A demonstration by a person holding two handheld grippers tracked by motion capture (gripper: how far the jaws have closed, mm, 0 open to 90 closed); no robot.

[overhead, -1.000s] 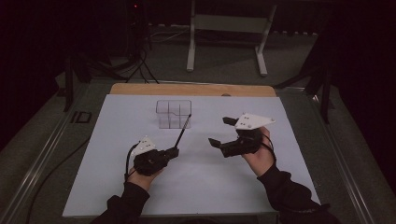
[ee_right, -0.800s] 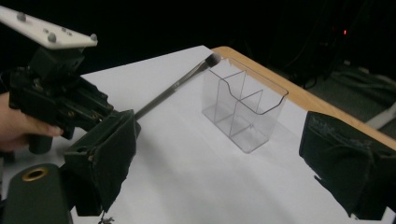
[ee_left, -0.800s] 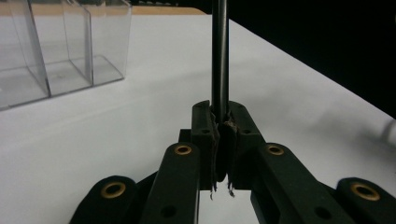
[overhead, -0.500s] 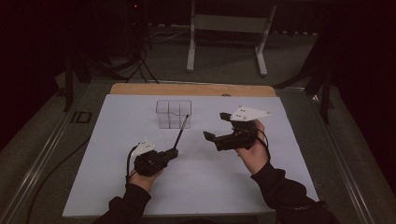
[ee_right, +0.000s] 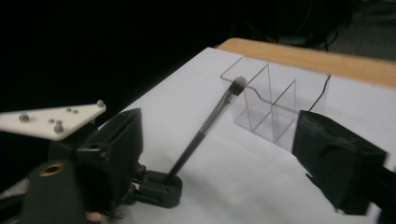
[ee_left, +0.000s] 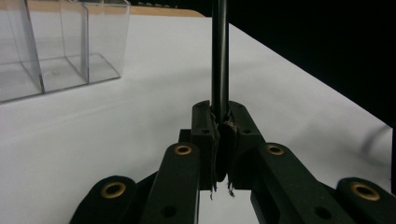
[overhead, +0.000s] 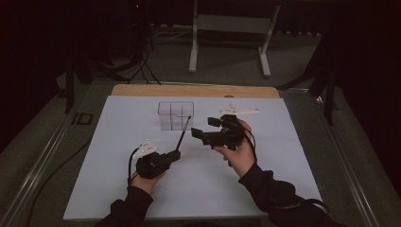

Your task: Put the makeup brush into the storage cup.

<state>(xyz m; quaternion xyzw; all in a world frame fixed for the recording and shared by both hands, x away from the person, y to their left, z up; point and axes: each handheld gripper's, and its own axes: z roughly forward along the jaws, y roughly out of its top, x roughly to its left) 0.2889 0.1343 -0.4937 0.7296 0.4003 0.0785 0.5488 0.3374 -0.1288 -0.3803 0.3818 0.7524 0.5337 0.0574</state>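
Left claw (overhead: 176,154) clamped on brush (overhead: 183,132), long axis tilted up, bristle tip toward clear organizer (overhead: 176,115); right claw (overhead: 204,130) apart, just narrowing, nothing between.

Slim black makeup brush (overhead: 183,130), pale rounded bristle tip (ee_right: 239,83) uppermost, handle foot pinched low down, shaft leaning up and away toward the clear organizer (overhead: 176,115). Organizer: transparent plastic, split by upright dividers into open-topped compartments, standing upright on the white sheet at the far side. Brush tip just short of its near wall.
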